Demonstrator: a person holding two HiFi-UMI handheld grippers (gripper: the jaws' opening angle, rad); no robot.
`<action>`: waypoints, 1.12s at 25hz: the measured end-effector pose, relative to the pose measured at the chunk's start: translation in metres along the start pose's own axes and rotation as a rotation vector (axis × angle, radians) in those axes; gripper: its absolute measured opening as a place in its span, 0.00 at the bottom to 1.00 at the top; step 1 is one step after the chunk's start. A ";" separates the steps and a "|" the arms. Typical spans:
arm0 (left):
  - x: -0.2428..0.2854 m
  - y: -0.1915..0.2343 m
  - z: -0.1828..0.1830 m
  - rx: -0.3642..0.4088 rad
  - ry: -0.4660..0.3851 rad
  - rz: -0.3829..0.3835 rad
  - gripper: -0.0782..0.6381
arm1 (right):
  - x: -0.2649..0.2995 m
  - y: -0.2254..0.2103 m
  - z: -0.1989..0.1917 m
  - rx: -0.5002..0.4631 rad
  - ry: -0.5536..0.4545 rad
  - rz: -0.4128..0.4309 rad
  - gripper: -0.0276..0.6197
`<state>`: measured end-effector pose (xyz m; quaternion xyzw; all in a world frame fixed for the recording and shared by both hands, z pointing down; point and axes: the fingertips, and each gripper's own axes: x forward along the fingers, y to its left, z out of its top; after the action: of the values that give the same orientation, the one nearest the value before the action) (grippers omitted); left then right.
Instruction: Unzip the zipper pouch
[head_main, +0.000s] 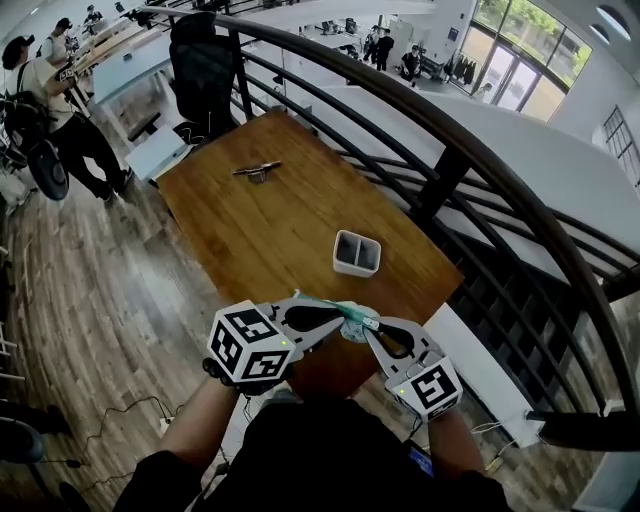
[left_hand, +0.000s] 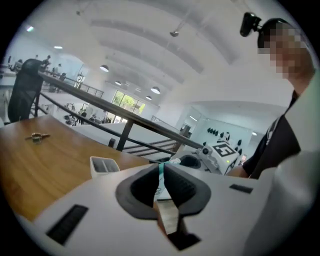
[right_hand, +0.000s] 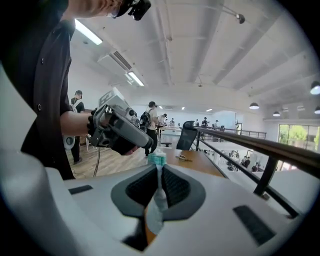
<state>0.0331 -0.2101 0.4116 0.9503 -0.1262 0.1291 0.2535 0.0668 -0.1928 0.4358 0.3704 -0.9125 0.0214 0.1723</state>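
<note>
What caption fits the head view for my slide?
Left gripper and right gripper, both shut on the zipper pouch, hold it at the near end of the wooden table.

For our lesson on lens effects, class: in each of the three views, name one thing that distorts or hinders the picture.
Head view: fisheye bends the railing into an arc. Left gripper view: corners are black, and the zipper pouch close to the lens looks soft. Right gripper view: ceiling light strip glares white.
</note>
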 end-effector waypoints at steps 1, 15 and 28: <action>0.004 -0.002 0.002 -0.018 -0.003 0.002 0.16 | 0.002 0.000 0.002 -0.028 0.002 -0.001 0.06; 0.029 -0.015 0.001 -0.010 0.017 -0.041 0.29 | 0.008 -0.006 -0.003 -0.205 0.115 -0.047 0.06; 0.031 -0.005 -0.012 -0.042 0.064 0.014 0.34 | 0.021 0.005 -0.006 -0.456 0.220 -0.081 0.06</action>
<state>0.0611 -0.2049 0.4285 0.9393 -0.1272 0.1586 0.2763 0.0512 -0.2019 0.4489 0.3539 -0.8538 -0.1517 0.3504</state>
